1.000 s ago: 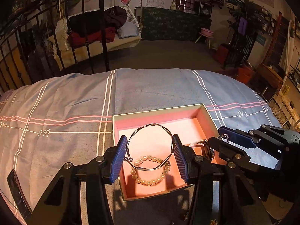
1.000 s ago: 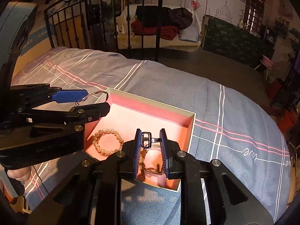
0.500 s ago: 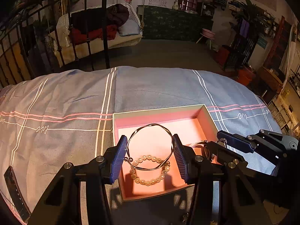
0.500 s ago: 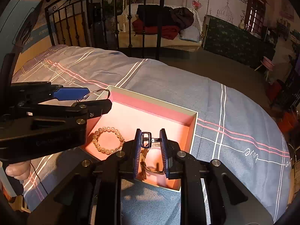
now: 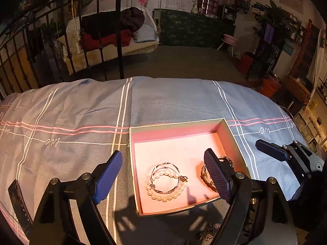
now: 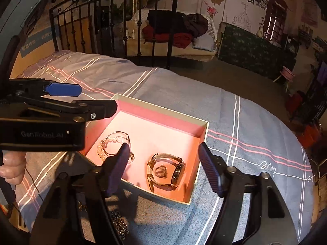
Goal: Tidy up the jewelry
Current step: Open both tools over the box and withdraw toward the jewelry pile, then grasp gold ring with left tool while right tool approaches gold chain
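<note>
A pink-lined open box [image 5: 175, 131] [image 6: 161, 115] sits on the blue bedspread. Inside lie a pearl bracelet [image 5: 163, 197] [image 6: 102, 149] with a silver bangle [image 5: 165, 166] [image 6: 122, 134] on top of it, and a wristwatch [image 6: 175, 172] [image 5: 206, 178] with a small ring [image 6: 160, 171] inside its band. My left gripper [image 5: 163, 178] is open and empty above the box's near edge. My right gripper [image 6: 164, 168] is open and empty above the watch. A dark chain [image 6: 119, 223] [image 5: 209, 231] lies on the bedspread in front of the box.
The bedspread [image 5: 81, 106] stretches left and beyond the box. An iron bed rail [image 6: 114, 26] stands at the far edge. A dark strap [image 5: 19, 204] lies at the near left. A hand [image 6: 12, 167] holds the left gripper.
Both grippers have opened. The left let go of the silver bangle, which now lies on the pearl bracelet. The right let go of the watch, which now lies in the box.
</note>
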